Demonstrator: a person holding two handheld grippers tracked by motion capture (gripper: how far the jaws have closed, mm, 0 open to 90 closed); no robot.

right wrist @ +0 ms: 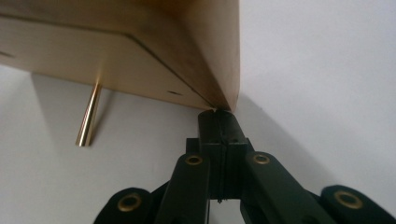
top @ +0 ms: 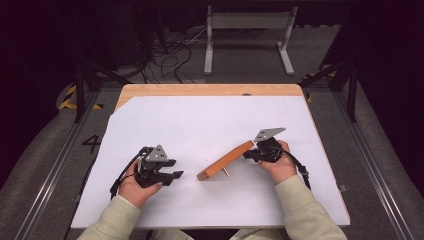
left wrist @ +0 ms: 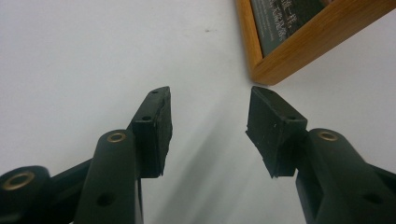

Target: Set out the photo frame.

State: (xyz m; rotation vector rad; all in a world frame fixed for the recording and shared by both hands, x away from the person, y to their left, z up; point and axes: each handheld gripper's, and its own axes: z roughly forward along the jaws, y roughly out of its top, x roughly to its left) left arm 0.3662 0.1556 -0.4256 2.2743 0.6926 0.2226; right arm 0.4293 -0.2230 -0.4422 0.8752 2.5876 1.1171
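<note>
A wooden picture frame (top: 226, 160) lies slanted on the white table top (top: 200, 120), its right end raised, with a brass peg (top: 226, 171) sticking out below it. My right gripper (top: 248, 154) is shut at that raised end. In the right gripper view its closed tips (right wrist: 218, 116) touch the frame's (right wrist: 116, 51) lower corner, nothing showing between them, and the peg (right wrist: 88, 119) slants to the table. My left gripper (top: 176, 175) rests open on the table left of the frame. In the left gripper view its jaws (left wrist: 210, 116) stand apart with the frame's corner (left wrist: 299, 51) beyond them, upper right.
A white sheet covers the table, and a strip of bare wood (top: 210, 90) shows along the far edge. Behind the table on the floor stand a grey metal frame (top: 247, 40) and a tangle of cables (top: 170, 50). Dark posts flank both sides.
</note>
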